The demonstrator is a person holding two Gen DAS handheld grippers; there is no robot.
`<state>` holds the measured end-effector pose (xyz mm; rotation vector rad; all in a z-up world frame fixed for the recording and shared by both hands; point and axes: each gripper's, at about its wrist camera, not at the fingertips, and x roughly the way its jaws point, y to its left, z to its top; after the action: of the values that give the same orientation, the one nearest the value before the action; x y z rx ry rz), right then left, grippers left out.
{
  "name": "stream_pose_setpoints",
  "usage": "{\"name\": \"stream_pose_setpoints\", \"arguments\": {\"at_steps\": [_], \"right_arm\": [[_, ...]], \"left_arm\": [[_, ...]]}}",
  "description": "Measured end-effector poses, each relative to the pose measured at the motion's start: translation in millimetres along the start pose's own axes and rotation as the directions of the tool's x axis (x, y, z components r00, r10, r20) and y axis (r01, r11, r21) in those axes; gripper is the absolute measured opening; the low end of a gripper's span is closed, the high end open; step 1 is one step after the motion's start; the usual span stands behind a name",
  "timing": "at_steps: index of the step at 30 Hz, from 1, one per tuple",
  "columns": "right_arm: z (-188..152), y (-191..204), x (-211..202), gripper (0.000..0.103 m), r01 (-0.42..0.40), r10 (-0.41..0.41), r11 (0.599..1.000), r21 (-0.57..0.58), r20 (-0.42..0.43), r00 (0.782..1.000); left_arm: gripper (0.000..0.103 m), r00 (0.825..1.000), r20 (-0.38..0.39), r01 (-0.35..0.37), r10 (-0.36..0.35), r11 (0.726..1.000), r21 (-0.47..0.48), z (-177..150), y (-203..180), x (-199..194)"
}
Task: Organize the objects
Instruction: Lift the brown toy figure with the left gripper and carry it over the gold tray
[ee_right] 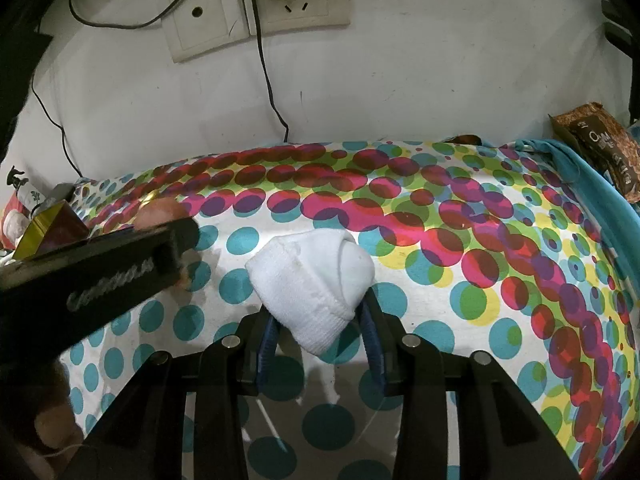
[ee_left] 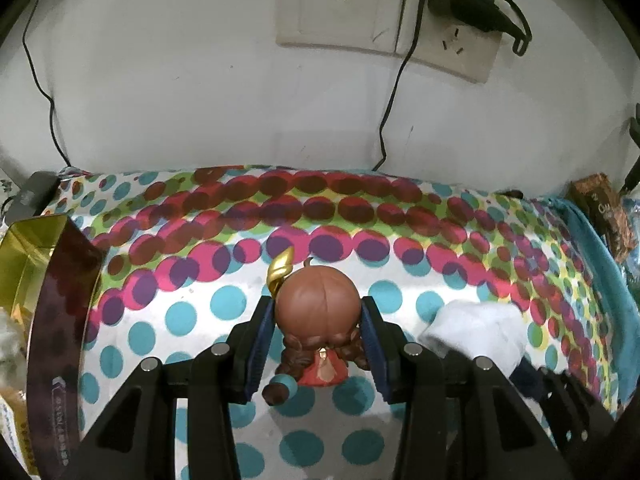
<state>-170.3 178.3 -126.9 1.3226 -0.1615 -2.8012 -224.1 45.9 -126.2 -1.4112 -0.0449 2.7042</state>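
My left gripper (ee_left: 318, 312) is shut on a small brown-haired figurine (ee_left: 318, 308) with a gold hair ornament and red dress, seen from behind, just above the dotted tablecloth (ee_left: 200, 320). My right gripper (ee_right: 320, 312) is shut on a rolled white sock (ee_right: 316, 280), held over the cloth (ee_right: 440, 340). The sock also shows at the right of the left wrist view (ee_left: 476, 328). The left gripper's black body (ee_right: 100, 272) crosses the left of the right wrist view, with the figurine's head (ee_right: 160, 210) partly hidden behind it.
A gold-lined tin box (ee_left: 44, 280) stands at the left edge, also in the right wrist view (ee_right: 52, 228). A brown snack packet (ee_right: 600, 148) lies at the far right on a teal cloth (ee_right: 580, 168). Wall sockets (ee_right: 296, 4) and hanging cables (ee_left: 392, 92) are behind the table.
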Motion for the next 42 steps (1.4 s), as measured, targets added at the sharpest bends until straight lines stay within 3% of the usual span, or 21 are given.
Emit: {"name": "stream_pose_setpoints", "arguments": {"at_steps": [12,18,27,42], "right_arm": [[0,0,-1,0.037,0.004,-0.004,1.000,-0.003,-0.001,1.000],[-2,-1,-4,0.037,0.016,-0.016,1.000,-0.012,-0.003,1.000],[1,-4,5,0.038,0.031,-0.031,0.999,-0.026,-0.007,0.999],[2,1,8,0.039,0.062,-0.063,0.997,-0.049,-0.012,0.998]], "left_arm": [[0.043,0.996,-0.064,-0.053,0.056,0.998,0.046,-34,9,-27],[0.043,0.991,-0.060,-0.111,0.118,0.988,0.108,-60,11,-46],[0.043,0.987,-0.047,-0.147,0.151,0.985,0.085,-100,29,-79],[0.043,0.981,0.098,-0.171,0.165,0.984,0.049,-125,72,-179]]}}
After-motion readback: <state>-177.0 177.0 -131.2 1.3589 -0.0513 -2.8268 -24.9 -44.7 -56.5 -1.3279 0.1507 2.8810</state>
